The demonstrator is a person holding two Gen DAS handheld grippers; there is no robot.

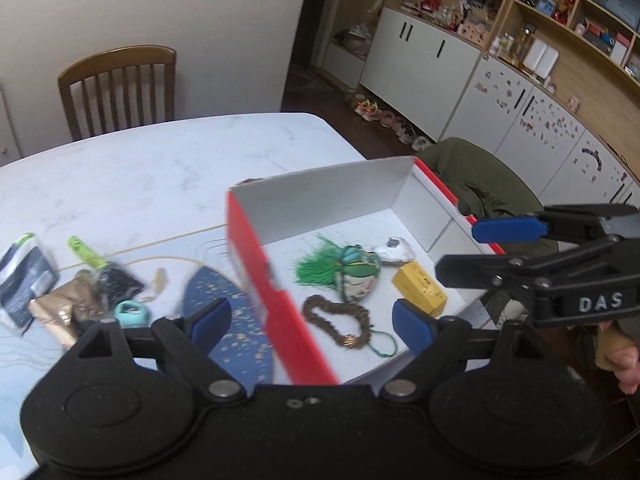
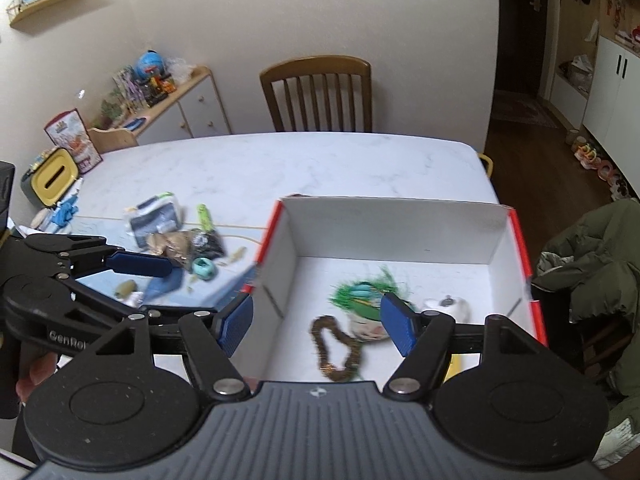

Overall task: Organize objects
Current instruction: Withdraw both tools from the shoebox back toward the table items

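left wrist view: the left gripper (image 1: 312, 322) hangs over the near left wall of the red box (image 1: 256, 280), jaws wide and empty, one blue pad outside the wall and one inside. the box sits toward the table's (image 1: 160, 168) right edge and already holds a green tassel charm (image 1: 344, 270), a brown bead bracelet (image 1: 336, 320), a yellow block (image 1: 420, 288) and a white trinket (image 1: 394, 250), probably sorted in. left of the box, near the table's left edge, loose items wait in a cluster: a dark packet (image 1: 26, 276), a green clip (image 1: 84, 252), a teal ring (image 1: 132, 314). the right gripper (image 1: 472, 250) enters from the right, over the box's right wall, jaws apart, empty.

right wrist view: the right gripper (image 2: 316, 322) looks into the box (image 2: 400, 224), jaws wide with nothing between, bracelet (image 2: 336, 348) and charm (image 2: 360, 300) just beyond. the left gripper (image 2: 156, 284) reaches toward the cluster, likely for the next pick; its jaws look spread.
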